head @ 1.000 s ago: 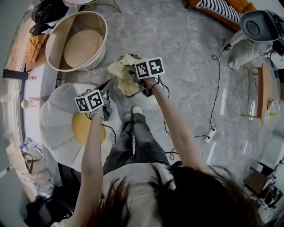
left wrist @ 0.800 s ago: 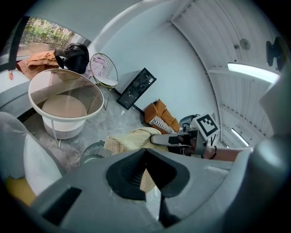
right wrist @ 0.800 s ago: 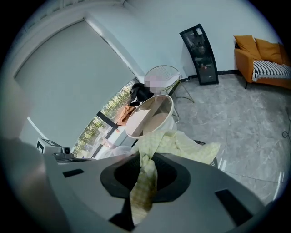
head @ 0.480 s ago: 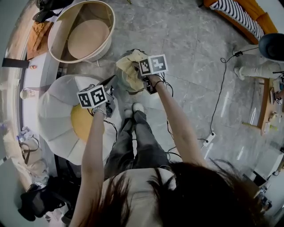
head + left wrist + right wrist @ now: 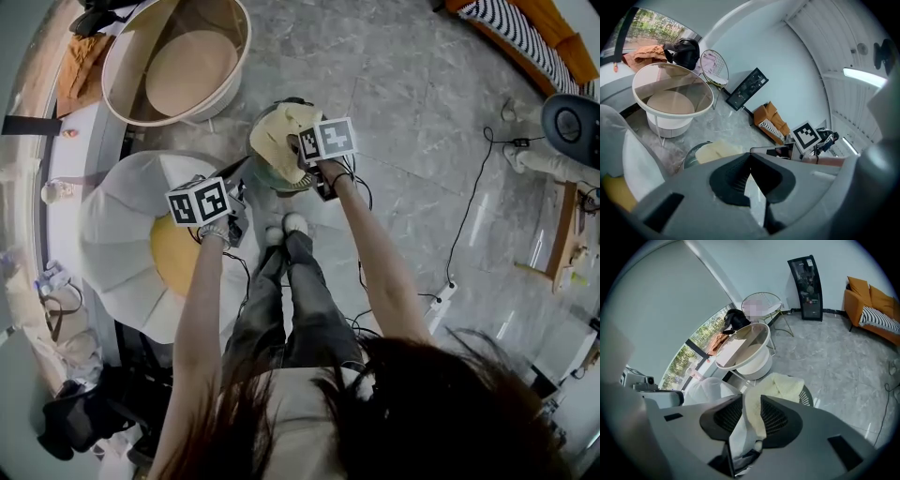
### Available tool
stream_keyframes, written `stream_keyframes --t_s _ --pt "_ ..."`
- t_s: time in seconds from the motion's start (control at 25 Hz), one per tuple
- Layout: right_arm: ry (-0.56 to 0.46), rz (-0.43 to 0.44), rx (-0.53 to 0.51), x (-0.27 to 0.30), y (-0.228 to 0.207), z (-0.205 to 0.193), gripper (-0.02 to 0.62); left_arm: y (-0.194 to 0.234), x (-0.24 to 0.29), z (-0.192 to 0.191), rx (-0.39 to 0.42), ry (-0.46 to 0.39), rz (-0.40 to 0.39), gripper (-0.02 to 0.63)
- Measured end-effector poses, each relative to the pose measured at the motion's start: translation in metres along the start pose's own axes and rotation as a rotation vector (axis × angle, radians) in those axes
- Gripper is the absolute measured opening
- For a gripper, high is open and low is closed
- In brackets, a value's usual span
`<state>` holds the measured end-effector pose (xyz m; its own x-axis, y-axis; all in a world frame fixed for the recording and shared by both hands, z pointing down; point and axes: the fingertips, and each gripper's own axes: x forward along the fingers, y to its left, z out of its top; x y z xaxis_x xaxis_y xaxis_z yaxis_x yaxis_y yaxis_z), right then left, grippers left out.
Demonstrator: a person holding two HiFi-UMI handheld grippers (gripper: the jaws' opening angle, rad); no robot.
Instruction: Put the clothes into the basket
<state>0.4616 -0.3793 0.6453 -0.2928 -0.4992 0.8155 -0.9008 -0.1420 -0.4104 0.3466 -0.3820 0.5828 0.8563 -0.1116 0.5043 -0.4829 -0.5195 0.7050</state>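
Two risks stand out to us here; both concern the pale yellow cloth (image 5: 278, 131), which lies heaped in the mouth of the dark mesh basket (image 5: 806, 397) on the floor, just ahead of the person's shoes (image 5: 284, 225). The right gripper (image 5: 751, 400) points down over the basket with a fold of that cloth running up between its jaws; the jaws have just been spreading, and we read them as parted, with the fabric slack between the ribbed pads rather than pinched. The left gripper (image 5: 750, 157) hangs off to the side, near the white chair (image 5: 108, 234); its jaws are pressed together on nothing.

First, we judge that the fold could cling to the pads; if the right gripper lifts away before the fabric has dropped free, it may drag the cloth back up and out, or pull a trailing end over the rim.

Second, the cloth looks piled high rather than sunk in, and from the head view part of it seems to reach the far edge of the basket; once released, its own weight could carry it over the side onto the floor. We cannot tell how deep the basket is, so we cannot say how much room remains.

A lesser worry is the basket itself; it looks light, and a snagged cloth or a nudge from a shoe might tip it.
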Motion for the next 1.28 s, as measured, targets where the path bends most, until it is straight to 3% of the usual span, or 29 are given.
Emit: stream_keyframes --t_s 0.72,1.0,1.28 --pt "-0.022 0.027 0.054 0.000 -0.002 -0.020 0.112 0.000 0.008 -0.011 -0.012 0.015 -0.013 0.011" --pt "-0.158 0.074 0.144 -0.028 0.018 -0.013 0.076 -0.013 -0.005 -0.010 -0.020 -0.019 -0.011 0.011" --pt "-0.238 0.119 0.148 -0.059 0.044 -0.010 0.047 -0.038 -0.022 0.002 0.003 -0.072 -0.030 0.011"
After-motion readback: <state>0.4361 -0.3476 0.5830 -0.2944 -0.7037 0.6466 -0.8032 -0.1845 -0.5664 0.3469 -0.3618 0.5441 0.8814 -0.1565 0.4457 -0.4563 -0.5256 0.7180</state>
